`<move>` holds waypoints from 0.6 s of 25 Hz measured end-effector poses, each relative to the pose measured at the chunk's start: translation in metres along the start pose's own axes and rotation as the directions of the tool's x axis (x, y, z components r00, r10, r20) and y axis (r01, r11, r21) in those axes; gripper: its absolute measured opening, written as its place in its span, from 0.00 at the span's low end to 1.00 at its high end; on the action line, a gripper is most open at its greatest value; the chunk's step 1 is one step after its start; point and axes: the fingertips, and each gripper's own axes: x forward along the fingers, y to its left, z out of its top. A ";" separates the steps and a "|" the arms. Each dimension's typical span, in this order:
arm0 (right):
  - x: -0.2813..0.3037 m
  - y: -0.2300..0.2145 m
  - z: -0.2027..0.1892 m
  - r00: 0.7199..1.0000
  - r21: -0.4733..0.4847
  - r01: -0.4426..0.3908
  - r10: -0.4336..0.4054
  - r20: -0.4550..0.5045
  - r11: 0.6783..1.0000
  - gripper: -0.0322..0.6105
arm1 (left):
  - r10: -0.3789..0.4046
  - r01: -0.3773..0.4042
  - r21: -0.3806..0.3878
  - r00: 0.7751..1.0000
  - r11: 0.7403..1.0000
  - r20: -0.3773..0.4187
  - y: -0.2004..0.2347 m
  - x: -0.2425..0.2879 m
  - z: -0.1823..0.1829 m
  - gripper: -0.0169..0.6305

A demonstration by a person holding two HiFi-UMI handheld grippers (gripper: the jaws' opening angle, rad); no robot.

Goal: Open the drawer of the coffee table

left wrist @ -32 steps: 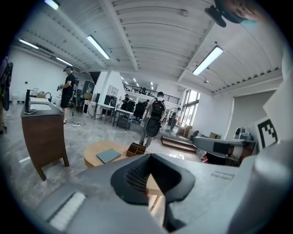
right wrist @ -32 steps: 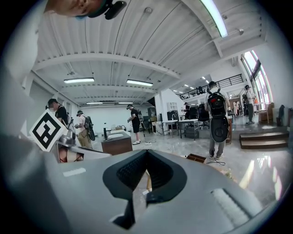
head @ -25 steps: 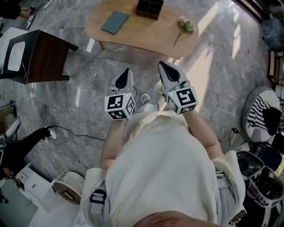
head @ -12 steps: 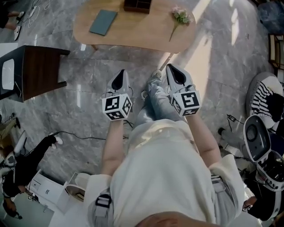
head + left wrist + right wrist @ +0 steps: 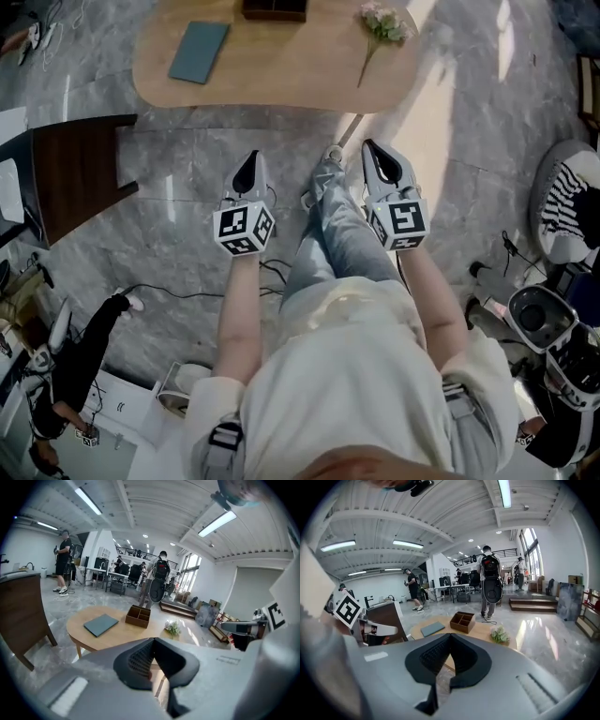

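– Table [image 5: 281,80] first: where does it lie?
– Ahead of both grippers and well apart from them, on a grey marble floor [image 5: 187,187]. Its drawer I cannot make out.
– And the grippers?
– The left gripper [image 5: 249,161] and the right gripper [image 5: 373,155] both have their jaws pressed together, holding nothing and touching nothing.
– Materials?
– The table top is oval, of pale smooth wood. The grippers are grey plastic with black ribbed pads [image 5: 138,660].

the oval wooden coffee table [image 5: 281,80] stands on the grey marble floor [image 5: 178,192], beyond the left gripper [image 5: 247,161] and right gripper [image 5: 374,152]. on it lie a teal notebook [image 5: 199,52] ahead-left of the left gripper, a wooden compartment box [image 5: 274,9] straight ahead of it, and flowers [image 5: 380,23] ahead of the right gripper.
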 end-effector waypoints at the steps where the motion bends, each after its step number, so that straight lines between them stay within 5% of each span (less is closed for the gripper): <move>1: 0.004 -0.005 -0.007 1.000 0.002 0.010 -0.009 -0.009 1.000 0.05 | -0.006 0.006 -0.001 1.000 1.000 -0.008 0.002 0.008 -0.005 0.03; 10: 0.052 -0.052 -0.083 0.993 0.054 0.092 -0.088 -0.074 0.994 0.05 | 0.034 -0.035 -0.005 0.994 0.999 -0.101 0.051 0.083 -0.069 0.03; 15: 0.077 -0.085 -0.148 0.981 0.119 0.150 -0.133 -0.138 0.982 0.09 | -0.006 0.004 -0.008 0.986 1.000 -0.166 0.076 0.124 -0.114 0.18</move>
